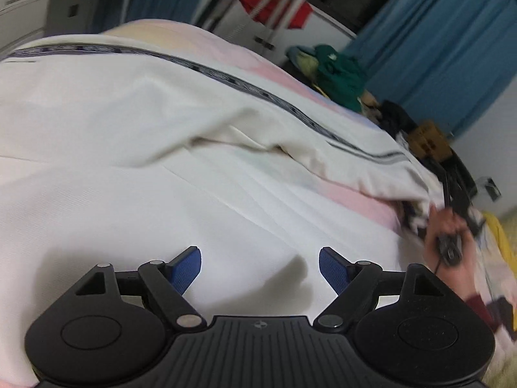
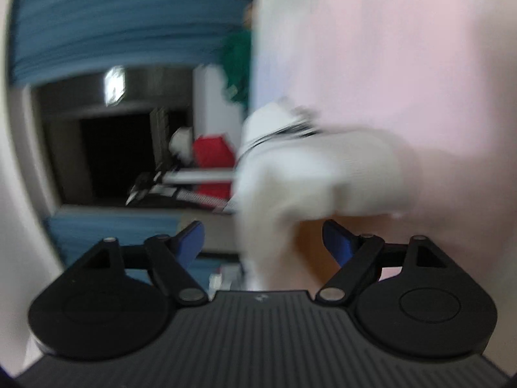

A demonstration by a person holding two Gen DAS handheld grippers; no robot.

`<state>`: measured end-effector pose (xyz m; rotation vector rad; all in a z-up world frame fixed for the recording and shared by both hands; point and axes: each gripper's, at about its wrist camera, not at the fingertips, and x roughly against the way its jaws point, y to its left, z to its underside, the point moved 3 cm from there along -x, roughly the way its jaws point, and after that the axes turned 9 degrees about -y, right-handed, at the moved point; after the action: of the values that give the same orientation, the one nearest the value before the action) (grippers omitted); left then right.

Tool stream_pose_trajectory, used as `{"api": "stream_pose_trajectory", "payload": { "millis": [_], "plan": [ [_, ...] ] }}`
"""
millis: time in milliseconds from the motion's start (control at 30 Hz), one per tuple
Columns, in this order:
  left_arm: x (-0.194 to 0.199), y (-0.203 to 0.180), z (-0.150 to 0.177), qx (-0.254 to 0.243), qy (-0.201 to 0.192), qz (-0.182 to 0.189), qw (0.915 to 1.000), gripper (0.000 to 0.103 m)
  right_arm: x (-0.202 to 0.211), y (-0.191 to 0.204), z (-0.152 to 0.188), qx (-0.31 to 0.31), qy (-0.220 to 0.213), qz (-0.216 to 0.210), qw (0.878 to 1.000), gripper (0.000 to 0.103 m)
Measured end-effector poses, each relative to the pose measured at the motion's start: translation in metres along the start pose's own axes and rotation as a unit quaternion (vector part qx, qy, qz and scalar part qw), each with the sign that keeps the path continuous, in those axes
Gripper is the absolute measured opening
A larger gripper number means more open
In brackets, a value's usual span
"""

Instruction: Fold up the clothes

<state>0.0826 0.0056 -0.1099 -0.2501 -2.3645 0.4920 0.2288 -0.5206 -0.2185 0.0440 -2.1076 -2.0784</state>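
Observation:
A white garment (image 1: 161,123) with a dark patterned stripe lies spread on a pink bed sheet (image 1: 355,200). My left gripper (image 1: 260,266) is open and empty, just above the white cloth. In the left wrist view the right gripper (image 1: 452,200) shows at the garment's right end, held by a hand. My right gripper (image 2: 263,241) is open; the view is blurred. A bunched white end of the garment (image 2: 307,168) hangs in front of its fingers and reaches down between them. Whether it touches the pads I cannot tell.
A pile of clothes with a green garment (image 1: 339,74) lies at the bed's far edge. Blue curtains (image 1: 452,48) hang behind. A metal rack with red cloth (image 1: 274,3) stands at the back. A brown box (image 1: 428,140) sits near the right gripper.

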Motion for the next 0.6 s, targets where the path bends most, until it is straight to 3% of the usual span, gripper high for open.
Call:
{"api": "stream_pose_trajectory", "payload": {
  "millis": [100,267,400,433,600],
  "plan": [
    [-0.004,-0.009,0.008,-0.02,0.001,-0.001,0.9998,0.082,-0.015,0.008,0.001,0.02,0.01,-0.007,1.0,0.083],
    [-0.006,-0.01,0.009,-0.018,-0.006,-0.001,0.9998,0.082,-0.013,0.003,-0.015,0.026,-0.055,0.022,0.998,0.076],
    [-0.008,-0.009,0.008,-0.003,-0.006,-0.006,1.0,0.082,-0.003,0.011,-0.03,0.071,-0.11,0.066,0.989,0.018],
    [-0.008,-0.009,0.007,-0.003,-0.006,-0.007,1.0,0.082,-0.001,0.014,-0.033,0.083,-0.119,0.074,0.987,0.01],
    [-0.006,-0.011,0.007,-0.01,-0.01,-0.006,0.9999,0.082,0.017,0.041,-0.05,0.154,-0.166,0.079,0.971,0.008]
  ]
}}
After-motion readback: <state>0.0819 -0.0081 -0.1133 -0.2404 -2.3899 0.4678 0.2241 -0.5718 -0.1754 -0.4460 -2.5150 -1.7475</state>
